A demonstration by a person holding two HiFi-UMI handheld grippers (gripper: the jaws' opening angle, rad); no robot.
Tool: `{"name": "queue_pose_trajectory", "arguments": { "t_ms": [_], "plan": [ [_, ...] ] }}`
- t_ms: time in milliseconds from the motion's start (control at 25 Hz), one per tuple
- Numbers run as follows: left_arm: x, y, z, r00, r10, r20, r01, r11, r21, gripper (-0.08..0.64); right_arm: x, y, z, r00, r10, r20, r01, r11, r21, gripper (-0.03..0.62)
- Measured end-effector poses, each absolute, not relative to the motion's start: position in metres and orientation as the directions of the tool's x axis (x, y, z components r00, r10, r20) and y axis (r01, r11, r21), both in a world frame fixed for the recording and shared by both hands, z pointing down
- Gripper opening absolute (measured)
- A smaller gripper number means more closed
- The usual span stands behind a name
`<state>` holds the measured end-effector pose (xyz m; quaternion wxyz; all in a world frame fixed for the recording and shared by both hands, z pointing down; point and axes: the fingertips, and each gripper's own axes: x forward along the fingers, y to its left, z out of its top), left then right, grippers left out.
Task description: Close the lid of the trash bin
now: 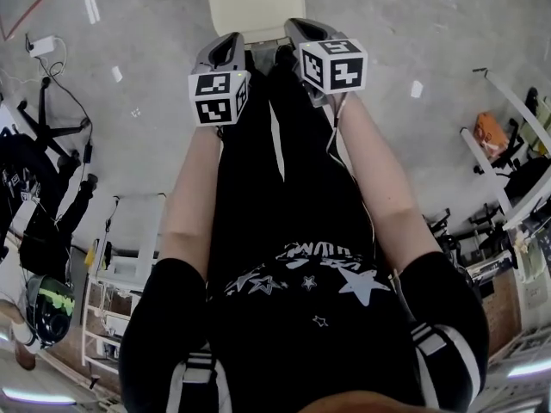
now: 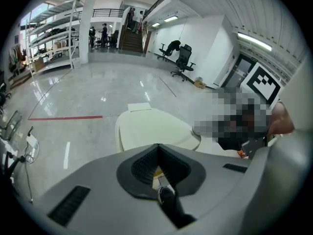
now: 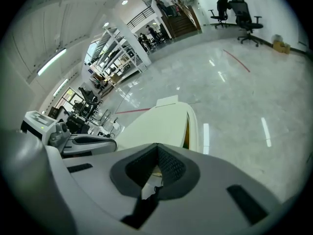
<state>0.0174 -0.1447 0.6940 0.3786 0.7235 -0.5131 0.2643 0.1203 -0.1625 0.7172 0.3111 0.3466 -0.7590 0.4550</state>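
Note:
The cream trash bin (image 1: 254,3) stands on the grey floor just ahead of both grippers. In the left gripper view its lid (image 2: 154,129) lies down flat over the bin. The right gripper view shows the same lid (image 3: 161,124) with a narrow dark slit along its right edge. My left gripper (image 1: 231,43) and right gripper (image 1: 300,29) are held side by side, pointing at the bin's near edge, a little short of it. The jaws of both (image 2: 157,148) (image 3: 157,148) are shut with nothing between them.
Polished grey floor lies all round the bin, with a red line (image 2: 66,116) to the left. A power strip with cables (image 1: 41,46) lies on the floor at left. Office chairs (image 2: 182,60) stand far back, shelving (image 3: 115,58) further off. White racks (image 1: 112,299) and equipment flank the person.

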Motion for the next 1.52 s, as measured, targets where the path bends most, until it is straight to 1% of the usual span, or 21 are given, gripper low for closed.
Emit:
{"name": "queue_pose_trajectory", "arguments": {
  "t_ms": [520,840,1040,1520],
  "plan": [
    [0.019,-0.122,0.752,0.359,-0.460,0.812,-0.933,-0.216,0.290,0.011,0.120,-0.139,0.770,-0.508,-0.228,0.831,-0.852,0.277,-0.445,0.006],
    [0.021,-0.118,0.779,0.365,-0.413,0.835,-0.928,-0.233,0.290,0.011,0.120,-0.136,0.797,-0.490,-0.214,0.845,-0.861,0.270,-0.431,0.006],
    [0.020,-0.115,0.792,0.368,-0.383,0.847,-0.926,-0.233,0.298,0.011,0.120,-0.140,0.800,-0.455,-0.203,0.867,-0.878,0.264,-0.399,0.006],
    [0.026,-0.115,0.796,0.371,-0.352,0.859,-0.922,-0.247,0.297,0.011,0.125,-0.140,0.804,-0.444,-0.184,0.877,-0.884,0.250,-0.395,0.006]
  ]
}}
